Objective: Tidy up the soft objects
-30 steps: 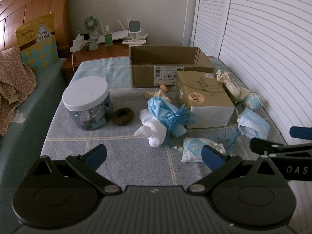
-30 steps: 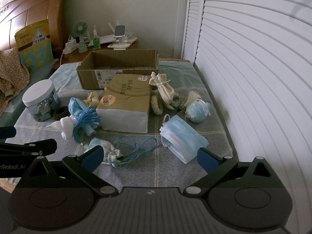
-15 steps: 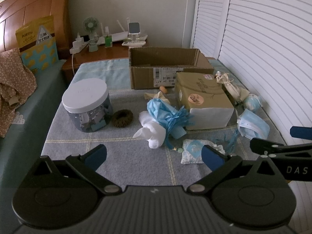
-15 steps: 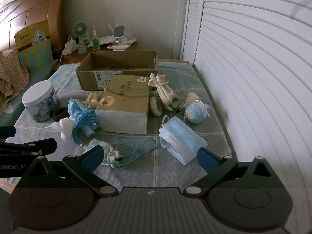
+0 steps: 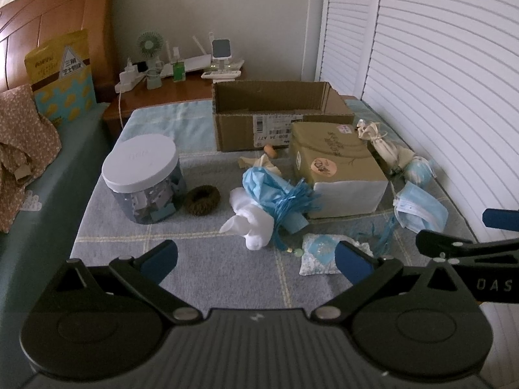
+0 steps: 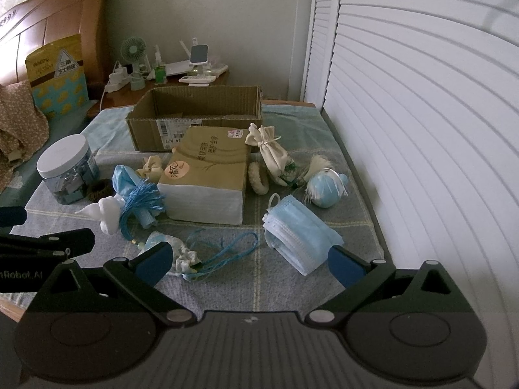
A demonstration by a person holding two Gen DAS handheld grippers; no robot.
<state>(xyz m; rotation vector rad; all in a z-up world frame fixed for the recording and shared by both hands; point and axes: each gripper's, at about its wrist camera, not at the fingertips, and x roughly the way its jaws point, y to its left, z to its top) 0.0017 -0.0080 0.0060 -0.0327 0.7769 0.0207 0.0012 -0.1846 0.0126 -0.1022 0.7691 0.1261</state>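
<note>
The stack of blue face masks (image 6: 300, 235) lies flat on the checked grey cloth (image 6: 246, 278) covering the tabletop, its long axis running from far-left to near-right, ear loop toward the cardboard box (image 6: 198, 113), just right of the paper-wrapped tissue pack (image 6: 207, 175). Beside it lie a blue cord (image 6: 223, 253), a sachet (image 5: 319, 253) and a blue-and-white bundle (image 5: 269, 201). The right claw (image 6: 249, 261) hovers spread wide and holding nothing, one pad just short of the masks; the left claw (image 5: 256, 257) is likewise spread, empty

We count 1 cardboard box (image 6: 198, 113), 1 jar (image 6: 66, 171), 1 tissue pack (image 6: 207, 178), 2 hair ties (image 6: 258, 178), 1 stack of face masks (image 6: 300, 233), 2 cloth pouches (image 6: 272, 155).
</note>
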